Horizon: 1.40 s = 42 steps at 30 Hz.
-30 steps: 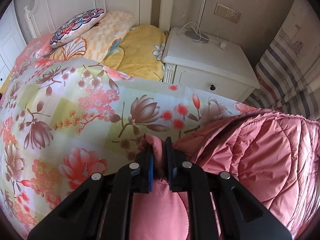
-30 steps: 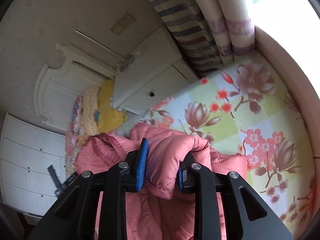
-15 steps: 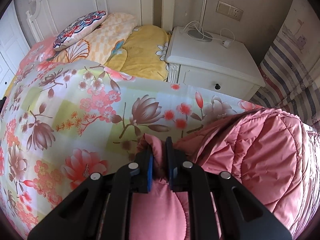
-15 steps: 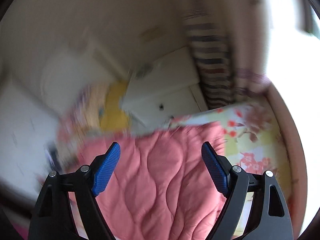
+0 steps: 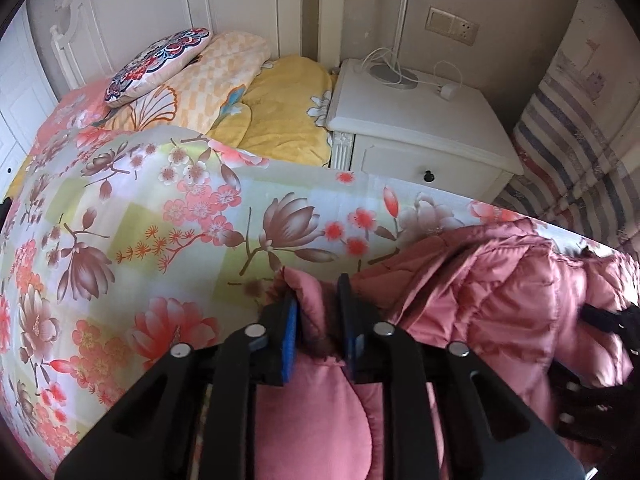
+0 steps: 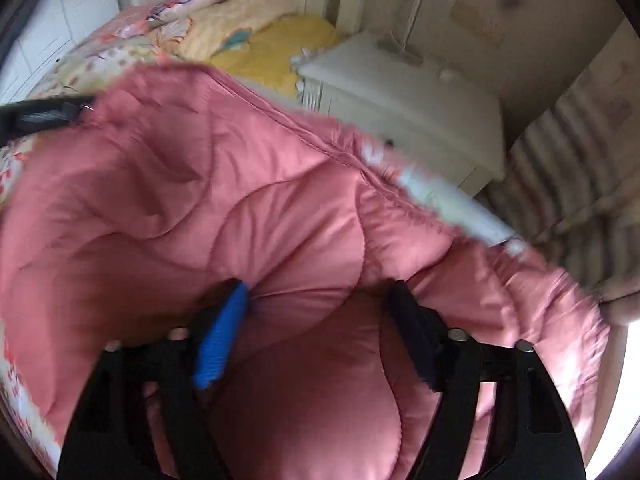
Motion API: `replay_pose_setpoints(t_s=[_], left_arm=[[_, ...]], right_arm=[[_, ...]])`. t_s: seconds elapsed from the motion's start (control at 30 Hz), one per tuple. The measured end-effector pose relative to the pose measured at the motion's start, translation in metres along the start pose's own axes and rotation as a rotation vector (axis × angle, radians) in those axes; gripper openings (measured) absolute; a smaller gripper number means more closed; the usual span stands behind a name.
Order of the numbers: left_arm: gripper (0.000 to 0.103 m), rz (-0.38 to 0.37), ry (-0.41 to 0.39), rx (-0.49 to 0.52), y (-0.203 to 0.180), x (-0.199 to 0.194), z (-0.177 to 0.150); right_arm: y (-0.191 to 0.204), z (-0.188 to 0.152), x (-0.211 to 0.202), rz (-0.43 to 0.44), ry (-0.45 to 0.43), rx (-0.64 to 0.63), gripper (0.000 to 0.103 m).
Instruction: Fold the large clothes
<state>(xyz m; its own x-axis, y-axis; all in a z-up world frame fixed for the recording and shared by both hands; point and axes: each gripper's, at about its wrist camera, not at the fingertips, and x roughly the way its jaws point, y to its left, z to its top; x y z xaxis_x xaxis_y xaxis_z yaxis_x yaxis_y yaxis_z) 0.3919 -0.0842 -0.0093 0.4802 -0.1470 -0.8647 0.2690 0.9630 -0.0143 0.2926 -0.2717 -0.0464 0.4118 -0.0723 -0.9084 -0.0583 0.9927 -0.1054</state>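
My left gripper (image 5: pixel 316 320) sits low on the near corner of the pink quilted coat (image 5: pixel 500 292); its jaws are opening, with a pinch of the padded hem between the blue pads (image 5: pixel 289 344) and the cloth touching both faces, so I count that as a loosening grip, not a release; the coat itself lies bunched on the floral bedspread (image 5: pixel 140 220), toward the bed's edge nearest the white nightstand (image 5: pixel 416 120), with the pillows well behind it.

My right gripper (image 6: pixel 320 328) is down over the middle of the coat; its jaws stand wide apart and are opening a touch more; the quilted panel bulges up between the fingers (image 6: pixel 218 340), but neither pad clamps it; the view is smeared, so I cannot tell exactly how deep the tips press in.

My read: one fold is being laid and I am about to take a fresh hold; to do this well I'd let the left corner settle flat before lifting away, or the puffy fill may spring the fold open; on the right I'd go for a seam or an edge instead of the slick panel centre; slippery shell, thick padding, so a deep bite matters.
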Motion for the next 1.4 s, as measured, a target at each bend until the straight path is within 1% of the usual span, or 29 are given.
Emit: replay_pose_setpoints(t_s=[0.03,0.07,0.1,0.13,0.17,0.2,0.3,0.37,0.47,0.5,0.53,0.63,0.67,0.7,0.77,0.83,0.87,0.93,0.97,1.0,1.03,1.07,1.1,1.2,1.27,1.3,1.33,1.37,1.4], left_arm=[[0.026,-0.008,-0.002,0.006,0.000,-0.004,-0.002],[0.039,-0.019,-0.005,0.013,0.003,-0.008,-0.004],[0.053,0.004,-0.013,0.018,0.007,-0.016,-0.008],[0.081,0.037,-0.027,0.013,0.012,-0.023,-0.012],[0.087,0.050,-0.053,0.009,0.018,-0.032,-0.016],[0.087,0.050,-0.077,0.020,0.025,-0.044,-0.020],[0.087,0.081,-0.095,0.014,0.041,-0.065,-0.027],[0.087,0.069,-0.116,0.013,0.040,-0.078,-0.027],[0.087,0.034,-0.157,0.063,0.010,-0.092,-0.022],[0.087,0.034,-0.180,0.092,-0.009,-0.092,-0.019],[0.087,0.034,-0.182,0.112,-0.023,-0.088,-0.019],[0.087,-0.003,-0.121,0.152,-0.065,-0.061,-0.016],[0.085,0.005,-0.105,0.162,-0.076,-0.050,-0.015],[0.084,0.040,-0.094,0.180,-0.086,-0.038,-0.015],[0.082,0.086,-0.048,0.194,-0.095,-0.014,-0.016],[0.081,0.123,-0.008,0.179,-0.094,0.009,-0.016],[0.082,0.150,-0.003,0.178,-0.093,0.019,-0.016],[0.085,0.162,-0.004,0.172,-0.091,0.029,-0.018],[0.087,0.166,-0.004,0.166,-0.091,0.033,-0.017],[0.088,0.169,-0.010,0.166,-0.092,0.037,-0.017],[0.089,0.175,-0.014,0.174,-0.093,0.038,-0.018],[0.089,0.182,-0.016,0.178,-0.094,0.039,-0.019],[0.089,0.190,-0.021,0.187,-0.094,0.040,-0.020],[0.089,0.214,-0.036,0.215,-0.099,0.038,-0.025],[0.089,0.219,-0.038,0.214,-0.100,0.039,-0.026],[0.089,0.215,-0.036,0.213,-0.100,0.040,-0.025],[0.090,0.216,-0.035,0.214,-0.100,0.041,-0.024],[0.091,0.217,-0.036,0.215,-0.101,0.042,-0.024],[0.091,0.217,-0.036,0.216,-0.101,0.042,-0.024]], right_arm=[[-0.003,-0.001,0.004,-0.002,-0.015,0.018,0.086],[-0.010,-0.002,0.007,0.032,-0.002,0.055,0.086],[-0.015,-0.003,0.009,0.062,0.011,0.074,0.086],[-0.016,-0.003,0.011,0.069,0.017,0.077,0.089],[-0.017,-0.004,0.011,0.065,0.019,0.080,0.089],[-0.016,-0.005,0.012,0.061,0.017,0.079,0.089],[-0.015,-0.006,0.011,0.064,0.012,0.085,0.090],[-0.017,-0.004,0.013,0.067,0.008,0.090,0.091],[-0.019,-0.002,0.013,0.067,0.000,0.095,0.091],[-0.019,-0.001,0.014,0.070,-0.003,0.099,0.091],[-0.020,-0.001,0.013,0.075,-0.009,0.108,0.091],[-0.024,0.000,0.002,0.064,-0.019,0.121,0.090],[-0.024,-0.001,-0.004,0.058,-0.032,0.121,0.090],[-0.025,-0.002,-0.010,0.053,-0.042,0.119,0.090],[-0.029,-0.004,-0.022,0.030,-0.057,0.111,0.090],[-0.033,-0.007,-0.033,0.002,-0.065,0.103,0.090],[-0.035,-0.009,-0.038,-0.018,-0.065,0.097,0.090],[-0.041,-0.016,-0.043,-0.077,-0.057,0.088,0.091],[-0.046,-0.020,-0.036,-0.110,-0.037,0.088,0.092],[-0.050,-0.023,-0.025,-0.125,-0.009,0.093,0.097],[-0.056,-0.028,-0.008,-0.077,0.026,0.118,0.099],[-0.064,-0.032,-0.003,-0.015,0.025,0.156,0.099],[-0.070,-0.032,-0.007,0.010,0.016,0.177,0.097],[-0.080,-0.044,-0.033,0.025,-0.038,0.194,0.095],[-0.085,-0.058,-0.057,-0.018,-0.077,0.218,0.095],[-0.082,-0.064,-0.067,-0.030,-0.092,0.207,0.095],[-0.076,-0.073,-0.073,-0.074,-0.102,0.157,0.095],[-0.072,-0.078,-0.066,-0.156,-0.068,0.123,0.095],[-0.073,-0.081,-0.056,-0.192,-0.029,0.110,0.096]])
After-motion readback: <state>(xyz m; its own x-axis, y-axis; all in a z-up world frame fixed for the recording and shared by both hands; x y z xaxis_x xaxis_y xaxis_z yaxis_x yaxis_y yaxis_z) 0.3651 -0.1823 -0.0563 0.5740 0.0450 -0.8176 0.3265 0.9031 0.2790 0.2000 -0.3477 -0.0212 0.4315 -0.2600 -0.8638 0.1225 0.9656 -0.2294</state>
